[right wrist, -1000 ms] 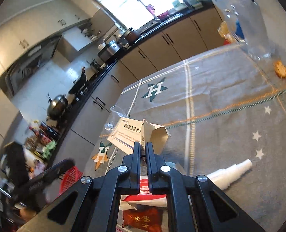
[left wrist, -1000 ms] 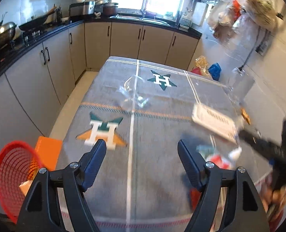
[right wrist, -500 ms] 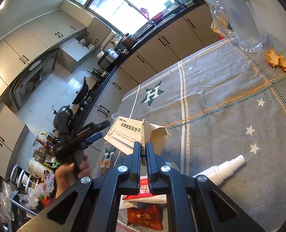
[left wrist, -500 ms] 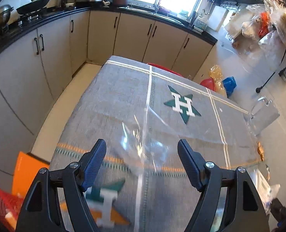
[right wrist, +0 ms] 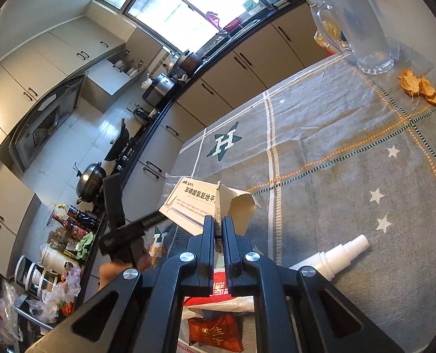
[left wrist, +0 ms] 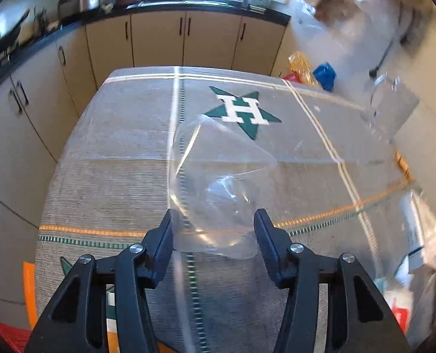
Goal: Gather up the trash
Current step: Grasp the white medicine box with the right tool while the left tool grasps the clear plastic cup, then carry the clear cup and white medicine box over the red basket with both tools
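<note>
Kitchen table (left wrist: 106, 158) draped in coarse grey woven cloth, crossed by white stripes, an orange-and-green dashed band and a green star bearing a white H (left wrist: 243, 111). At centre, a crumpled sheet of clear plastic film (left wrist: 215, 182): glossy, nearly invisible, bulging into a rounded, curled dome with a creased fold, lying on the cloth just below the star. Left gripper (left wrist: 213, 229) angled down over the film's near edge, matte black jaws closing, the film's lower edge between the fingertips; contact of the pads with the plastic not discernible. Far right, blurred, a clear glass jug (left wrist: 391, 108).

From the right wrist view: right gripper (right wrist: 218, 226) clamped tight on a thin flap of an opened white cardboard box (right wrist: 197, 206), flat, rectangular, printed with dark characters, its brown inner flap raised; held just above the cloth. Near it, on the cloth, a white plastic spray bottle (right wrist: 335, 257) lying on its side, a red foil packet (right wrist: 215, 329) with gold characters and white paper scraps under the gripper. Farther off, orange peel pieces (right wrist: 419, 86), dry and curled, beside the clear glass jug (right wrist: 362, 26). At left, a hand (right wrist: 123, 267) gripping the other tool's black handle.
</note>
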Available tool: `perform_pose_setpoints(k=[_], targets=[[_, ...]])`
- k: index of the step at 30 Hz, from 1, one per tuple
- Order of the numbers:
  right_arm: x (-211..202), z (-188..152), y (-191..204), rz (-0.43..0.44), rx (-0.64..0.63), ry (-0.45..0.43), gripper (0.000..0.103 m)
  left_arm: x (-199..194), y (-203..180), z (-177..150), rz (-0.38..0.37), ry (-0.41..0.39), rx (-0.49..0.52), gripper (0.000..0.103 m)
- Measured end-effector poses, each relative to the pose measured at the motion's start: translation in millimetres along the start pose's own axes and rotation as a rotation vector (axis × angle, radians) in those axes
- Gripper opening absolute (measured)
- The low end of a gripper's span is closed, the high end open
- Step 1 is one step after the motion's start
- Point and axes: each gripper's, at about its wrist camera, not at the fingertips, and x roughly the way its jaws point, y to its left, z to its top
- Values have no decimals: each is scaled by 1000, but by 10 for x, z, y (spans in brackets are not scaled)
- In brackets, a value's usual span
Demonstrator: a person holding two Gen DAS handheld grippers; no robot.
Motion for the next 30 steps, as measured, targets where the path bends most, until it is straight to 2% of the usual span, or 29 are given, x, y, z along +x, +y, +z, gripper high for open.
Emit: perform_pose_setpoints(k=[6, 10, 14, 18, 25, 30], targets=[[-11, 16, -14, -11, -1, -11, 7, -26, -167, -25, 54, -26, 8, 50], [-60, 11, 18, 0, -2, -22, 7, -204, -203, -117, 51, -60, -19, 50], [-101, 0, 67, -15, -28, -43, 7, -589, -179, -261, 39, -109, -55, 50], [-96, -50, 132, -13, -52, -34, 7, -1149, -111, -537, 42, -175, -89, 50], [9, -206, 355, 7, -136, 4, 7, -1821, -34, -1083, 70, -223, -129, 50], [143, -386, 523, 25, -213, 50, 7, -2127, -20, -1429, 66, -244, -151, 50]])
